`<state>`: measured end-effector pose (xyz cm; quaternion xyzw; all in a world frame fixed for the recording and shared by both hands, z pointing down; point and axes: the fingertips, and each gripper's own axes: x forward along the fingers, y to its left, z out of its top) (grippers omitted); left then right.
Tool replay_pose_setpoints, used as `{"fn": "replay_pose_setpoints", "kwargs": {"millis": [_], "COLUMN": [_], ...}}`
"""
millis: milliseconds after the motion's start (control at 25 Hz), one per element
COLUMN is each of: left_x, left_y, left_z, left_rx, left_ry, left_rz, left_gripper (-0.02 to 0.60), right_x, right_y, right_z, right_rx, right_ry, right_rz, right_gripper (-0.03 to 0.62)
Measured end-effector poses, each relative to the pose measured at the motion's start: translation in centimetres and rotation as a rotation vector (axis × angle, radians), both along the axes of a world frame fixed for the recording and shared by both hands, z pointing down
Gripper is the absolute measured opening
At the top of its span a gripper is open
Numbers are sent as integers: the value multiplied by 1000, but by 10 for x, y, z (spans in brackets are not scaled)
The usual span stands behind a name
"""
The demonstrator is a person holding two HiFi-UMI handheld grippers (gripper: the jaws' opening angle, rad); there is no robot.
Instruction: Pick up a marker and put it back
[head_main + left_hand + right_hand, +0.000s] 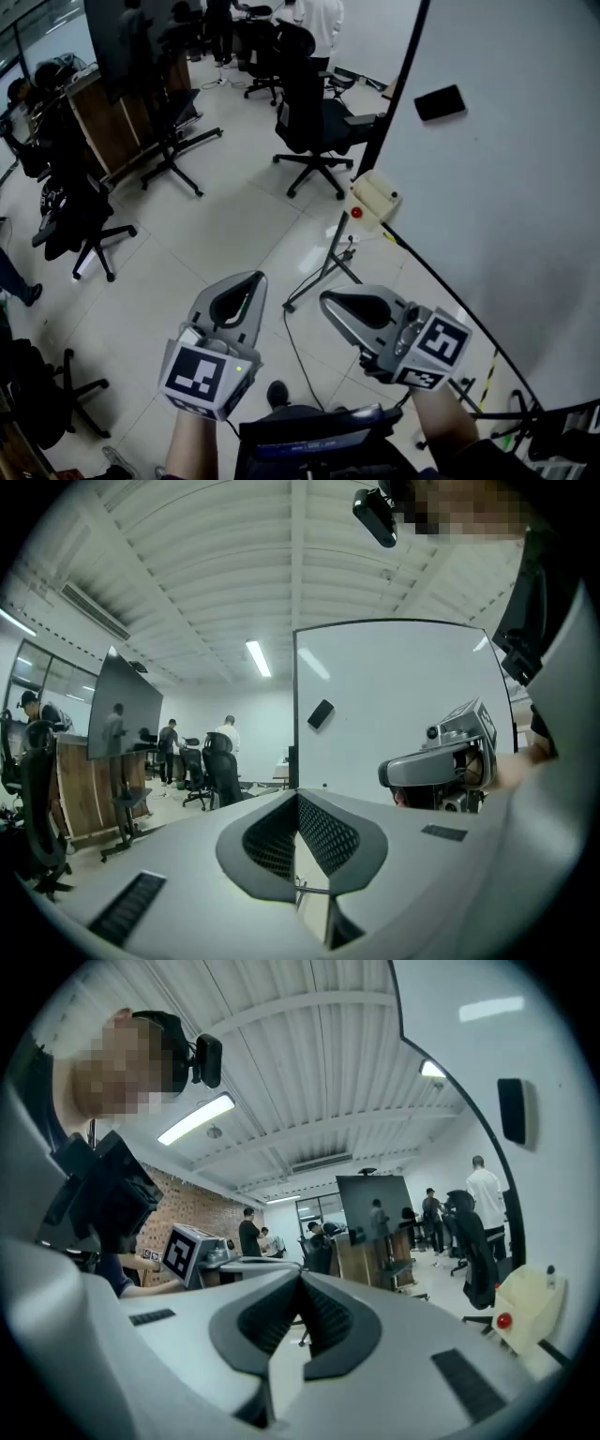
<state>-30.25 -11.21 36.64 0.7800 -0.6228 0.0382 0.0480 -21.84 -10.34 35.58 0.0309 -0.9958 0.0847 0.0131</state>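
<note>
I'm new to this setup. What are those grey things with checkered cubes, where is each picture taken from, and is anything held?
No robot: a person holds a two-jaw tool in each hand, the left gripper and the right gripper; the cubes are part of them. The head view looks down from the person's head. The other two views come from cameras riding on each gripper, looking along its jaws. Both pairs of jaws are closed on nothing. No table is in view: a whiteboard stands ahead, with a black block on it and a cream box at its edge. No marker shows.
</note>
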Motion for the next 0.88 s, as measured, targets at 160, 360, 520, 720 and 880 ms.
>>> {"fn": "replay_pose_setpoints", "kwargs": {"millis": [160, 360, 520, 720, 880], "left_x": [57, 138, 193, 228, 232], "left_y": [1, 5, 16, 34, 50], "left_z": [-9, -16, -16, -21, -27], "left_rx": [4, 7, 3, -18, -25], "left_ry": [-32, -40, -52, -79, -100], "left_rz": [17, 23, 15, -27, -61], "left_gripper": [0, 0, 0, 0, 0], "right_x": [51, 131, 185, 224, 229], "right_y": [3, 7, 10, 19, 26], "right_z": [-13, -20, -26, -23, -32], "right_rx": [19, 32, 33, -8, -5], "right_ry": [-36, -50, -94, -98, -118], "right_rz": [4, 3, 18, -7, 1], "right_gripper": [8, 8, 8, 8, 6]}}
